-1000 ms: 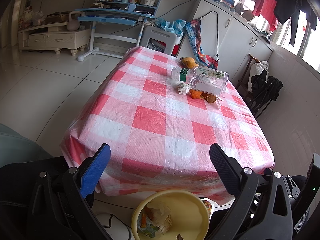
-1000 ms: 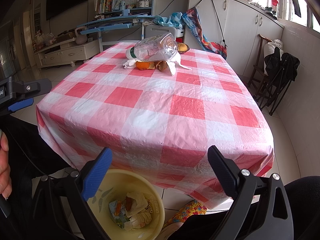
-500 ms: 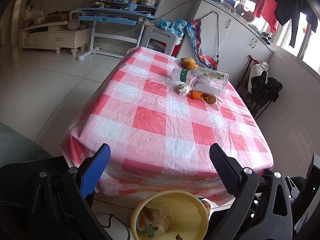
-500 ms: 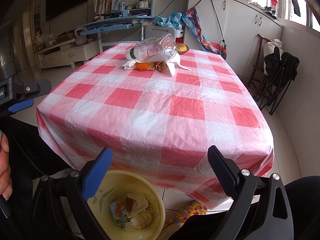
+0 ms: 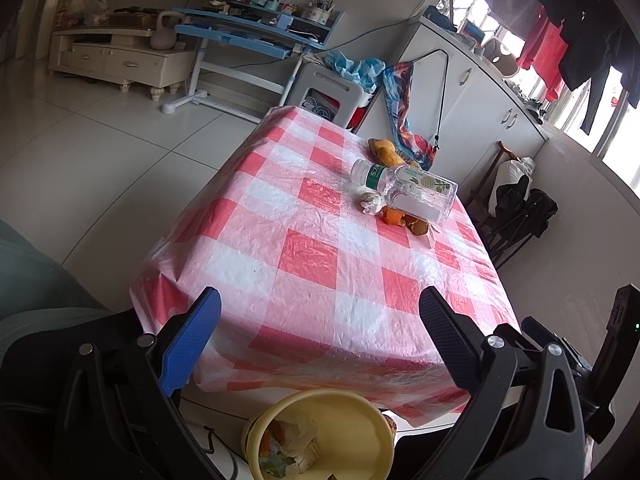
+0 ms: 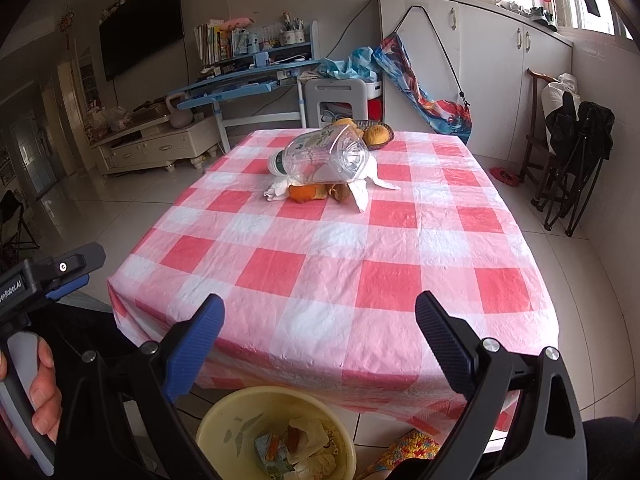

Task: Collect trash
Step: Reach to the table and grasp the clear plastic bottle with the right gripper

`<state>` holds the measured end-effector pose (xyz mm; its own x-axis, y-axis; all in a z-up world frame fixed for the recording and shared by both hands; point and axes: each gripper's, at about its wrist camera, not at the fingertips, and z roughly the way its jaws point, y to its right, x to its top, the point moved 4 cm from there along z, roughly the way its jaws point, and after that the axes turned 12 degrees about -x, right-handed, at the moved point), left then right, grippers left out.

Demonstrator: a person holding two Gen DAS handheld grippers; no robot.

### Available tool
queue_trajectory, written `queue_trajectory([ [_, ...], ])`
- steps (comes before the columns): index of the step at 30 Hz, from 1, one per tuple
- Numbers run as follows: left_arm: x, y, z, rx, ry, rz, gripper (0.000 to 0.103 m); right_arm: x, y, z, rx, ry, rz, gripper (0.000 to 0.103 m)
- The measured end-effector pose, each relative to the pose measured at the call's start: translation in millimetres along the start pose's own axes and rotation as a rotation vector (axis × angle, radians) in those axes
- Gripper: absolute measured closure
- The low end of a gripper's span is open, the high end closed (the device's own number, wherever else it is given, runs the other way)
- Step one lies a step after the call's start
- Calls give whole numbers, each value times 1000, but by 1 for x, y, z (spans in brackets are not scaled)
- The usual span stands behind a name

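Toward the far edge of the table (image 6: 400,280), a clear plastic bottle (image 6: 328,156) lies on its side, resting on a small heap of trash: orange peel (image 6: 304,193), a brown scrap and crumpled white tissue (image 6: 362,192). Just behind the heap, at the far edge, a dark basket of oranges (image 6: 374,134) sits. The table wears a red-and-white checked plastic cloth, bare across its near half.

On the floor below the near edge stands a yellow bin (image 6: 224,420) holding wrappers and tissue.

Your right hand-held gripper (image 6: 318,320) hangs above the bin and short of the near edge, fingers spread wide with nothing between them. Your left hand-held gripper (image 5: 320,314) is likewise spread wide and carrying nothing, near the near left corner. Your left hand (image 6: 40,396) grips its grey handle.
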<state>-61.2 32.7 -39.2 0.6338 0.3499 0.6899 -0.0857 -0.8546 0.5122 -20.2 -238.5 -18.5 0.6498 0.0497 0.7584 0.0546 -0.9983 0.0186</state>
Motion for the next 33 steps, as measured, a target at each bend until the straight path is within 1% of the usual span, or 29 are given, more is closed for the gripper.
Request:
queue_trajectory([
  [3, 8, 1, 3, 14, 2, 19, 7, 13, 4, 12, 13, -12, -21, 11],
  [7, 15, 7, 19, 21, -34, 65, 7, 30, 9, 30, 22, -28, -41, 11],
  [11, 21, 17, 45, 17, -77, 119, 7, 46, 12, 45, 27, -37, -61, 11],
  [16, 35, 28, 83, 12, -115, 169, 7, 58, 12, 66, 30, -62, -124, 11],
  [20, 46, 37, 115, 19, -149, 239, 7, 68, 22, 78, 30, -53, -90, 11],
  [22, 52, 39, 131, 24, -166, 268, 7, 76, 21, 83, 14, -33, -106, 11],
  [24, 60, 38, 146, 26, -181, 279, 7, 86, 16, 86, 1, -7, -156, 11],
  [26, 68, 37, 159, 26, -188, 282, 7, 100, 6, 90, -6, 25, -234, 11],
  [29, 79, 35, 174, 35, -192, 289, 7, 125, -10, 99, -10, 46, -341, 11],
  [31, 84, 30, 179, 46, -195, 282, 7, 141, -22, 111, 3, 23, -410, 11],
  [33, 88, 22, 179, 53, -191, 245, 7, 147, -38, 129, 6, -39, -513, 11],
])
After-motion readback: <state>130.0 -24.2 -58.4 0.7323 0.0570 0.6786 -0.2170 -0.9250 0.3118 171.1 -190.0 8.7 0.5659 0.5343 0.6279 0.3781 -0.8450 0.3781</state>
